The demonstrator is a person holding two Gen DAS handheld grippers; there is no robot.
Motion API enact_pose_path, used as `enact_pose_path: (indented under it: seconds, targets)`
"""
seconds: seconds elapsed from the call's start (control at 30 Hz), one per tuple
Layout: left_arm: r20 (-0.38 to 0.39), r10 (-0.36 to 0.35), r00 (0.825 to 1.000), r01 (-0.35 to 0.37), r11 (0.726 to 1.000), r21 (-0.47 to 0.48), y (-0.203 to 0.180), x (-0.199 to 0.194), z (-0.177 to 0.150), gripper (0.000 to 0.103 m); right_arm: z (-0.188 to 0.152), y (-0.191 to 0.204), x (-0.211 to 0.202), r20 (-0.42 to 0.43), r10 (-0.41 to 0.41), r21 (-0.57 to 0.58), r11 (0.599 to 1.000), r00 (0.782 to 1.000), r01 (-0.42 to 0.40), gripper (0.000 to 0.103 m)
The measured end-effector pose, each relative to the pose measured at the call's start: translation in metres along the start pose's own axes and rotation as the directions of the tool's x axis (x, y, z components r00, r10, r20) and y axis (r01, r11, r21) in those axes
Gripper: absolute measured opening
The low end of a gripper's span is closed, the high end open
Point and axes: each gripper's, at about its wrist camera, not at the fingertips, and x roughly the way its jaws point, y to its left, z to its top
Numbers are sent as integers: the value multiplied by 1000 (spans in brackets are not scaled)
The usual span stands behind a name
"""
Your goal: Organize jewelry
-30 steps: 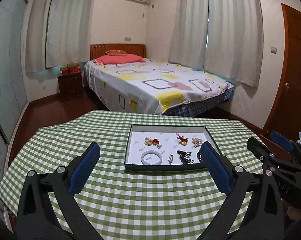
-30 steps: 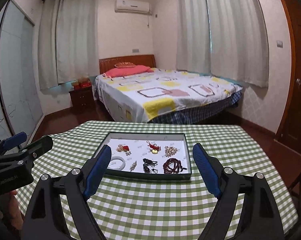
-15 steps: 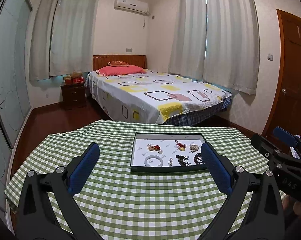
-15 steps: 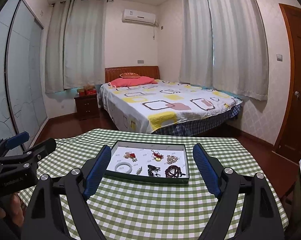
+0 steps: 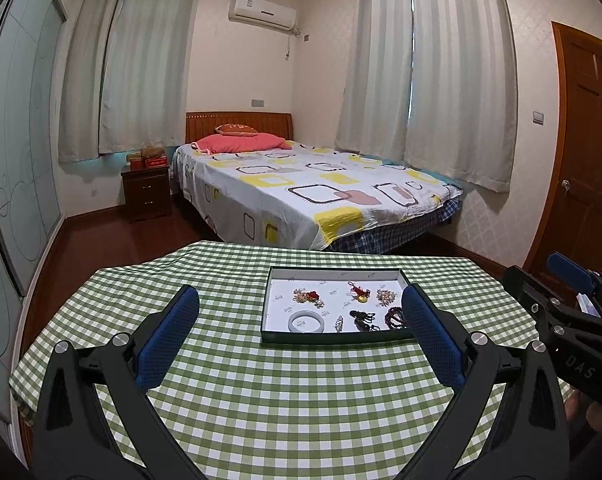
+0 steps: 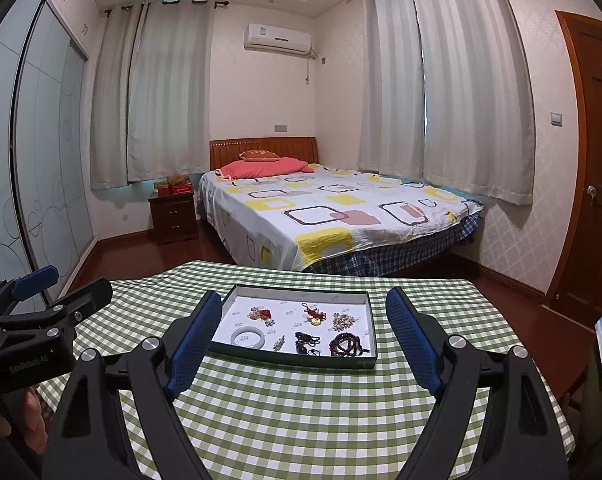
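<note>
With both the left gripper point(image 5: 299, 330) and right gripper point(image 6: 303, 338) spread wide and empty above the green-checked bench point(image 6: 301, 408), approach slowly toward one piece inside the shallow dark-rimmed jewelry tray point(image 6: 293, 358).

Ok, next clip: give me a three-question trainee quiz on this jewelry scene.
1. True or false: the white bangle lies inside the tray.
2. Which piece sits nearest the tray's front right corner? A) dark red bead strand B) red knot charm C) the bangle
3. Fill in: the right gripper holds ____ between its fingers.

Key: 1 true; 2 A; 3 nothing, both it and the left gripper are open and back from the tray.
</note>
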Motion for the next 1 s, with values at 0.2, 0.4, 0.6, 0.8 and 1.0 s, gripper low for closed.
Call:
enact_pose_path:
  seconds: [0.2, 0.4, 0.6, 0.8, 1.0]
  targets:
    - [-2, 2, 1000, -2, 1000, -3, 2, -1, 0, 99, 0, 0, 1, 0, -1, -1, 1000, 1000, 1, 81]
    - [-1, 6, 1000, -6, 1000, -8, 4, -1, 1, 99, 0, 1, 0, 5, -2, -1, 1000, 1000, 2, 81]
    - [1, 10, 1000, -10, 1000, -12, 6, -1, 2, 99, 0, 1, 0, 7, -3, -3, 1000, 1000, 3, 81]
    - [2, 13, 1000, -13, 1000, -14, 7, -1, 1, 99, 0, 1, 0, 8, -5, -3, 1000, 1000, 5, 81]
    - [5, 15, 1000, -15, 1000, -12, 8, -2, 1, 99, 0, 1, 0, 8, -4, -3, 1000, 1000, 4, 81]
